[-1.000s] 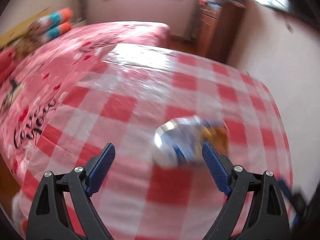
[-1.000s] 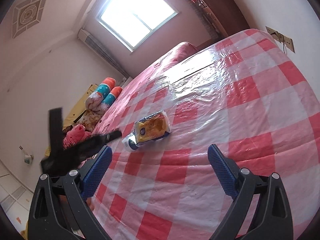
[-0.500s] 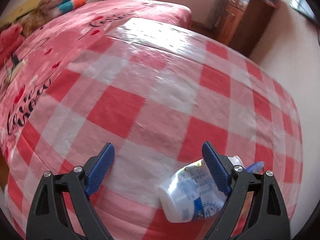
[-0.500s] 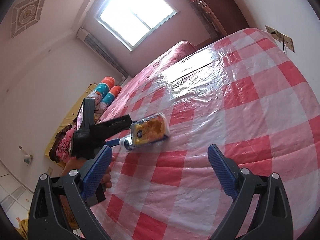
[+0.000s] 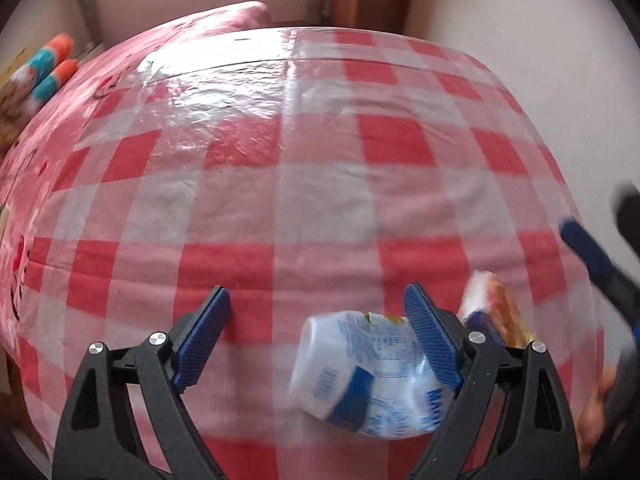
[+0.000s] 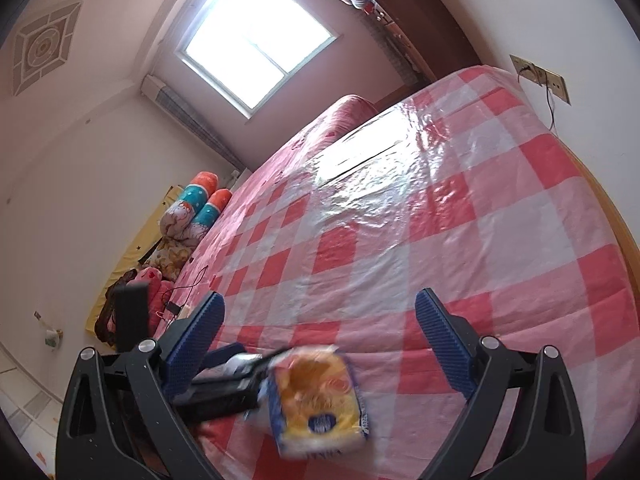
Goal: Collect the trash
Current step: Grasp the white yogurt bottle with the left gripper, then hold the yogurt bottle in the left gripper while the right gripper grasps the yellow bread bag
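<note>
Hiding behind the left claw (image 5: 316, 336), a blurred snack wrapper (image 5: 496, 312).

My right claw (image 6: 320, 348) is open, jaws wide, nothing pressed btw them. Just below and btw the jaws lies a yellow snack pack (image 6: 318, 404) w/ blue edge, blurred, on the bed (image 6: 460, 216) w/ red-white check cover under shiny plastic. Left claw (image 6: 224, 376) comes in from the left, its tip just beside the pack; contact I cannot tell. Window (image 6: 256, 40) behind, bright.
</note>
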Action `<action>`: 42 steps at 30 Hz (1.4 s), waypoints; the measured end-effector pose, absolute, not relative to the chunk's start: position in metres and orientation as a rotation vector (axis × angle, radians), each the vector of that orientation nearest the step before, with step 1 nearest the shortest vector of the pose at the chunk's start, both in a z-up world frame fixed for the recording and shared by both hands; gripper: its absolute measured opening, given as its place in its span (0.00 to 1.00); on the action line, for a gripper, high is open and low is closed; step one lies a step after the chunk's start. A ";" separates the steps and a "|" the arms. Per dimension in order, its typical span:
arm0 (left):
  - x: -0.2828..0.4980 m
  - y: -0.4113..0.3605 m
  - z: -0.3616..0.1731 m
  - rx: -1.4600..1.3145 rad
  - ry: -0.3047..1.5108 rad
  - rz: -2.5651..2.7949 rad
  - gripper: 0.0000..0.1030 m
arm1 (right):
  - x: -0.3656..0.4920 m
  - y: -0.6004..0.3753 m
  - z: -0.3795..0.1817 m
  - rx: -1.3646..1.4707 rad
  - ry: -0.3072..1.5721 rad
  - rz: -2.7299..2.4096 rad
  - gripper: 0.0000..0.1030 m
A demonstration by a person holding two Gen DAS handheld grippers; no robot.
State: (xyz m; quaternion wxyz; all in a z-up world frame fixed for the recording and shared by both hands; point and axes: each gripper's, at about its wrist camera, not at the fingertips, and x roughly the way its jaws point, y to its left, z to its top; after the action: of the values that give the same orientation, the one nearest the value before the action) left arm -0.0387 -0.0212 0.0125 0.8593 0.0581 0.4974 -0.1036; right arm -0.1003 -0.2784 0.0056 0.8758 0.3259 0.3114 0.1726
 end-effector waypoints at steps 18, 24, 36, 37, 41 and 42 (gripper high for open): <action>-0.115 0.028 0.028 -0.234 1.114 -0.307 0.86 | -0.101 -0.258 0.004 0.562 0.746 0.398 0.92; -0.105 0.008 0.020 -0.301 1.127 -0.347 0.86 | -0.102 -0.264 0.006 0.561 0.734 0.397 0.92; -0.057 -0.030 0.016 -0.158 1.097 -0.230 0.86 | -0.106 -0.287 0.006 0.603 0.706 0.368 0.92; -0.056 -0.032 0.015 -0.134 1.097 -0.213 0.86 | -0.105 -0.289 0.006 0.604 0.708 0.369 0.92; -0.056 -0.032 0.012 -0.077 1.085 -0.159 0.86 | -0.104 -0.290 0.006 0.607 0.713 0.375 0.92; -0.057 -0.029 0.012 -0.082 1.077 -0.150 0.86 | -0.104 -0.290 0.006 0.607 0.714 0.376 0.92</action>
State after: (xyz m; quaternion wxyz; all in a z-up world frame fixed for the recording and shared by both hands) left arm -0.0573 -0.0288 0.0124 0.8551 -0.0388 0.5121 -0.0715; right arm -0.1038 -0.2898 0.0061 0.8752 0.2907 0.3420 0.1801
